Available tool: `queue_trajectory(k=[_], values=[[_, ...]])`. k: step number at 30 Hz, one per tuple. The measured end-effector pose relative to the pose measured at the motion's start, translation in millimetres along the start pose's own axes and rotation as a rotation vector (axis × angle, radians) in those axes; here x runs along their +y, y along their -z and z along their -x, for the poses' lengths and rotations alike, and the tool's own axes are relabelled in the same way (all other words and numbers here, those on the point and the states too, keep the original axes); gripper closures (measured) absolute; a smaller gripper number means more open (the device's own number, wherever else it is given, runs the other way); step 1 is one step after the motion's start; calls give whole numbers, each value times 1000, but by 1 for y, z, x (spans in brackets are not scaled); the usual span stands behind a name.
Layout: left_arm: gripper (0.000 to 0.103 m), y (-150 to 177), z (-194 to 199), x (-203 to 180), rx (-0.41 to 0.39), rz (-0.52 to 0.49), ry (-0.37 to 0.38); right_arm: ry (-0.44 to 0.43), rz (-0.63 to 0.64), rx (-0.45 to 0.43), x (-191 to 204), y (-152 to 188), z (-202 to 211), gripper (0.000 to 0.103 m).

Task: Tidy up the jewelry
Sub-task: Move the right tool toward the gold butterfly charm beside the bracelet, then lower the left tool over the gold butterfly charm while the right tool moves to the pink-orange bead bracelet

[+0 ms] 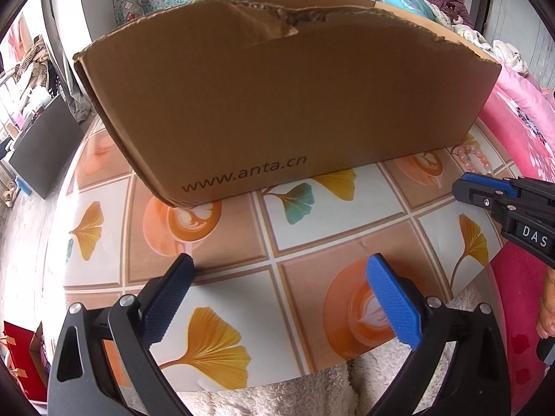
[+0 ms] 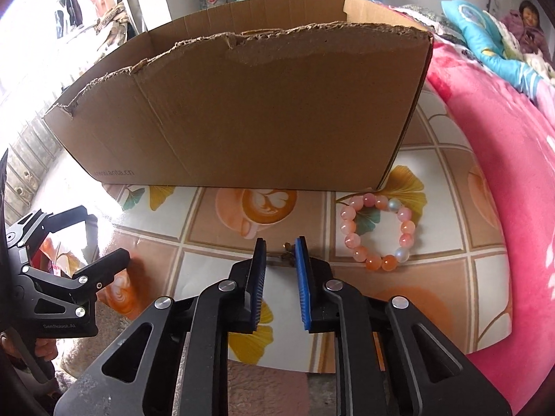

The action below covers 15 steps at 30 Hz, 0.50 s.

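Tabletop: bead bracelet right of right jaws

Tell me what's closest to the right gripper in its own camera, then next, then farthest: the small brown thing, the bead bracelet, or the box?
From the right gripper:
1. Small brown thing, between its fingertips.
2. Bead bracelet, to the right on the table.
3. Cardboard box, behind both.
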<state>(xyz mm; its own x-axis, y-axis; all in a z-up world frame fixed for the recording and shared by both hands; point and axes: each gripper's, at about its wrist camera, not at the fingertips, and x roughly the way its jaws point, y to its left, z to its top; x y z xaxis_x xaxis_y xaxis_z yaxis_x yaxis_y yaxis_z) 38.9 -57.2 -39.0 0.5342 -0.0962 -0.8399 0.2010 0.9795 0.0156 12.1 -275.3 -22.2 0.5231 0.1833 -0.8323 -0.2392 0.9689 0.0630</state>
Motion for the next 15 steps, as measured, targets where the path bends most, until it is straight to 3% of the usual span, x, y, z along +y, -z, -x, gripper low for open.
queue_trajectory(k=[5, 13, 15], values=[[6, -2, 0, 0, 2, -4, 1, -43, -10, 11, 0, -1, 0, 95], [6, 0, 1, -2, -14, -19, 10, -315, -117, 53, 17, -1, -7, 95], [6, 1, 1, -1, -20, -22, 11, -328, -144, 32, 11, -1, -2, 94]])
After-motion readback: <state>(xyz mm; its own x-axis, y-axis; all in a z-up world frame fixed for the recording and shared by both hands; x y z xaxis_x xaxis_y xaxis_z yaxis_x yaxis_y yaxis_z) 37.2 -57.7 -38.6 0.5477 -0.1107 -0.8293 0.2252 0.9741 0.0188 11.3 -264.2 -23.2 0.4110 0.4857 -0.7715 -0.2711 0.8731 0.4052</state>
